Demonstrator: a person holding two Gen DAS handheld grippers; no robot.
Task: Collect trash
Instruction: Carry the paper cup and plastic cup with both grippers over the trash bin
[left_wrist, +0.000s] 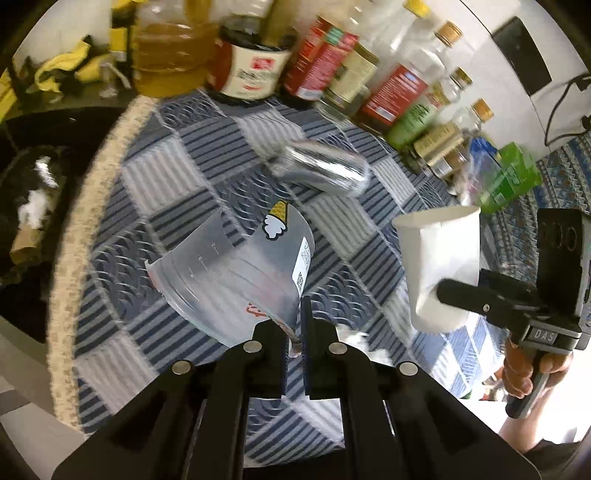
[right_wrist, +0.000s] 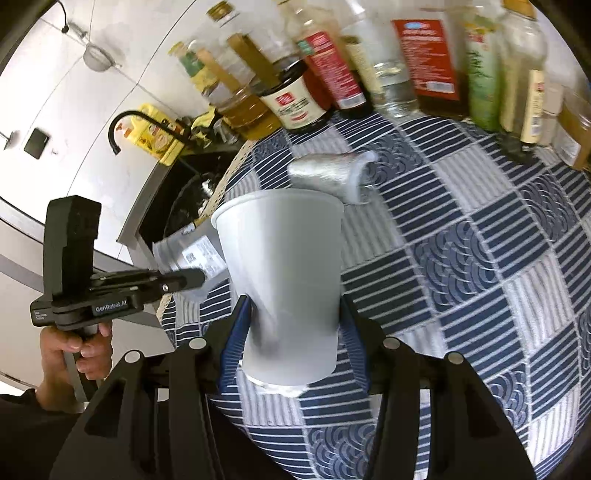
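My left gripper (left_wrist: 293, 328) is shut on the rim of a clear plastic cup (left_wrist: 240, 273) with an ice-cream print, held tilted above the blue checked cloth (left_wrist: 155, 177). In the right wrist view the left gripper (right_wrist: 195, 277) and that clear cup (right_wrist: 192, 254) show at the left. My right gripper (right_wrist: 295, 314) is shut on a white paper cup (right_wrist: 284, 280), held upright. It also shows in the left wrist view (left_wrist: 439, 266). A silver foil wrapper (left_wrist: 325, 170) lies on the cloth beyond both cups, also seen in the right wrist view (right_wrist: 328, 171).
A row of sauce bottles and jars (left_wrist: 332, 62) lines the cloth's far edge. A green packet (left_wrist: 509, 177) lies at the right. A dark sink (right_wrist: 184, 195) with a black tap (right_wrist: 129, 125) is left of the cloth.
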